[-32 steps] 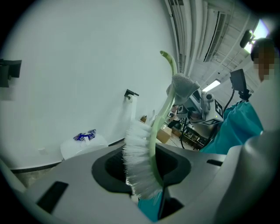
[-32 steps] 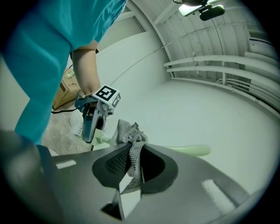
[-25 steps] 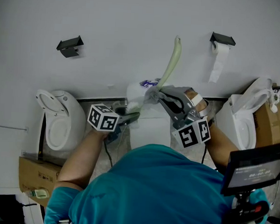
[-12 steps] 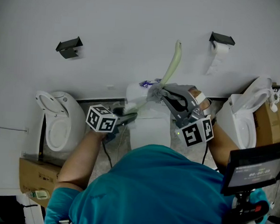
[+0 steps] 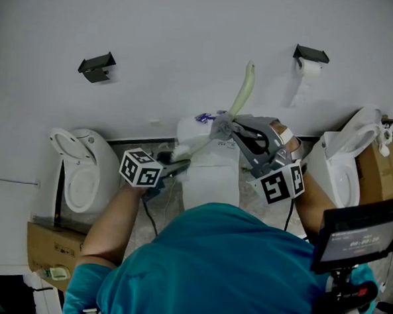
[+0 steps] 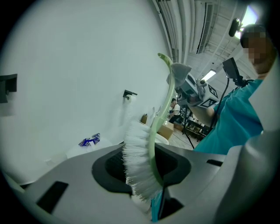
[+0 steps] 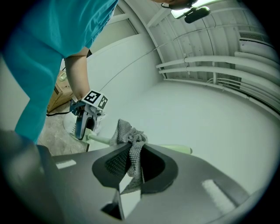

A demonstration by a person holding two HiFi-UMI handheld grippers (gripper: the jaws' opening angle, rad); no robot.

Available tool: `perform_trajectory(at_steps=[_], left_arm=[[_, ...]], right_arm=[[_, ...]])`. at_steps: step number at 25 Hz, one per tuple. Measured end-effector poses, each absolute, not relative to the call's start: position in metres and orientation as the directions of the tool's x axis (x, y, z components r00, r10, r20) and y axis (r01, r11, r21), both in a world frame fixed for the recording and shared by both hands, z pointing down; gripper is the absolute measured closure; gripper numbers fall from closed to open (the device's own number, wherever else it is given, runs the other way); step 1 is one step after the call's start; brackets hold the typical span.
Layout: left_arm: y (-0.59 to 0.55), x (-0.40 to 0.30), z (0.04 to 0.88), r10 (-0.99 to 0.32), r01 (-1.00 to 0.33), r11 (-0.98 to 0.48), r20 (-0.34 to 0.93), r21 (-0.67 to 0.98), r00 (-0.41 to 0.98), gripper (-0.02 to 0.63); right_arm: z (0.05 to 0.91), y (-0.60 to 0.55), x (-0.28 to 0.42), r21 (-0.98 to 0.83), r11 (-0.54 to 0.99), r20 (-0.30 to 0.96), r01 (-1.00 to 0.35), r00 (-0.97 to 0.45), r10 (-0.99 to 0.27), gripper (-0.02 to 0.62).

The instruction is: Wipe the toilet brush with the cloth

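Observation:
A pale green toilet brush (image 5: 241, 91) with white bristles (image 6: 139, 164) rises slanted over the middle toilet. My left gripper (image 5: 181, 163) is shut on its bristle end (image 6: 151, 175), down at the left. My right gripper (image 5: 223, 128) is shut on a grey cloth (image 7: 130, 151), which is bunched against the brush handle (image 7: 101, 140) about midway up. In the left gripper view the cloth (image 6: 178, 72) sits high on the curved handle. The handle's tip (image 5: 250, 65) stands free against the white wall.
Three white toilets stand along the wall: one at left (image 5: 82, 172), one below the brush (image 5: 210, 177), one at right (image 5: 342, 165). A toilet roll (image 5: 308, 80) hangs upper right. Cardboard boxes (image 5: 46, 247) sit low left and far right.
My right gripper and the cloth have shifted slightly up and right along the handle. The left gripper and brush have stayed almost still.

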State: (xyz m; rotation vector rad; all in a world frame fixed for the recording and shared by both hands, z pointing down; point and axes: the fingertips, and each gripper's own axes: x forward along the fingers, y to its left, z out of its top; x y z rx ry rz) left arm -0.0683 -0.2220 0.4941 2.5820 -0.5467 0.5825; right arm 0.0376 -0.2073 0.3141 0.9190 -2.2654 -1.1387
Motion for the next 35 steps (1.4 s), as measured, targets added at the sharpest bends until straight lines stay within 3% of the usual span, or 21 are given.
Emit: perform_trajectory(at_steps=[35], left_arm=[[-0.221, -0.091, 0.505, -0.335, -0.466, -0.862, 0.468, 0.199, 0.818, 0.456]], right_arm=[[0.285, -0.207, 0.066, 0.786, 0.469, 0.065, -0.403, -0.700, -0.711, 0.546]])
